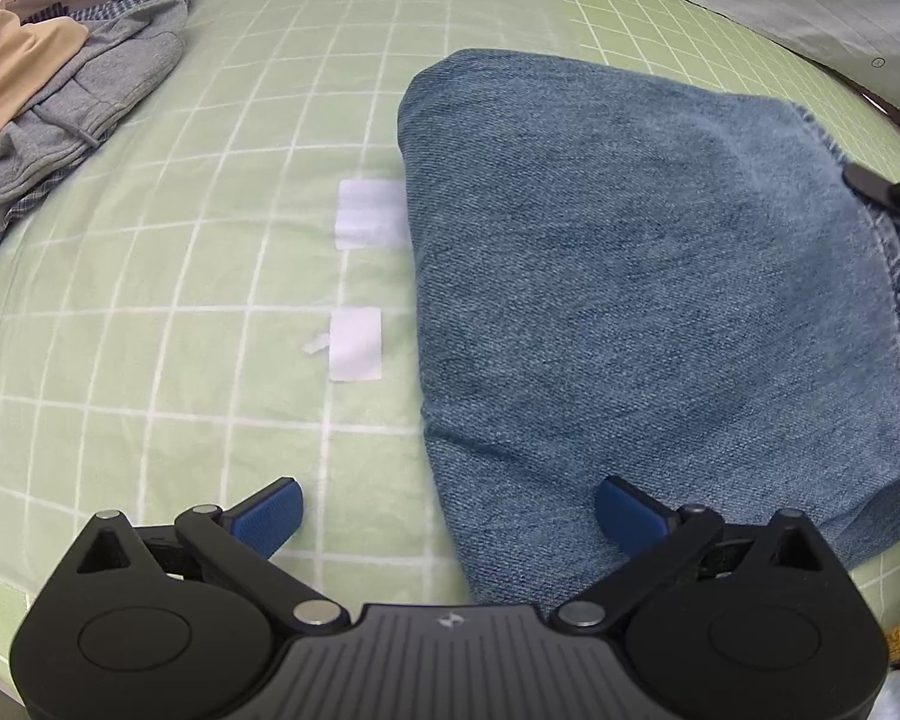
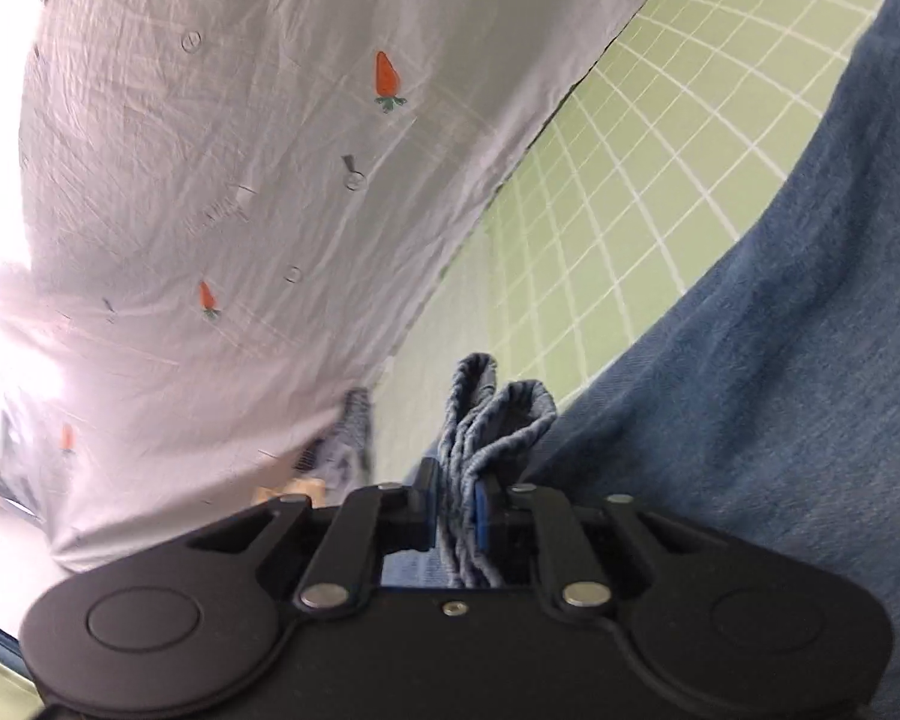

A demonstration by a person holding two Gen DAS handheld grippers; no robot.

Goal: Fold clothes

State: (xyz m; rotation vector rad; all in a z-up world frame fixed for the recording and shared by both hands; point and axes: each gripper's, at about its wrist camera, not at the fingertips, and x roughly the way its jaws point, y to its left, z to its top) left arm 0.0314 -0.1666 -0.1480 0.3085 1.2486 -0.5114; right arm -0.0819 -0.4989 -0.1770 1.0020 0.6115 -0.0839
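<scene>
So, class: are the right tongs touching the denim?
Touching. The right wrist view shows the right tongs shut on a bunched edge of the denim, fabric pinched between both pads.

1. A green sheet [image 1: 150, 300] with a white grid covers the bed.
2. Two white patches [image 1: 366, 213] [image 1: 357, 345] lie on it, one nearer than the other, with a small white scrap [image 1: 315, 345] beside the nearer.
3. A pale cloth [image 2: 180, 210] printed with small carrots [image 2: 388, 79] borders the sheet's far edge.
</scene>
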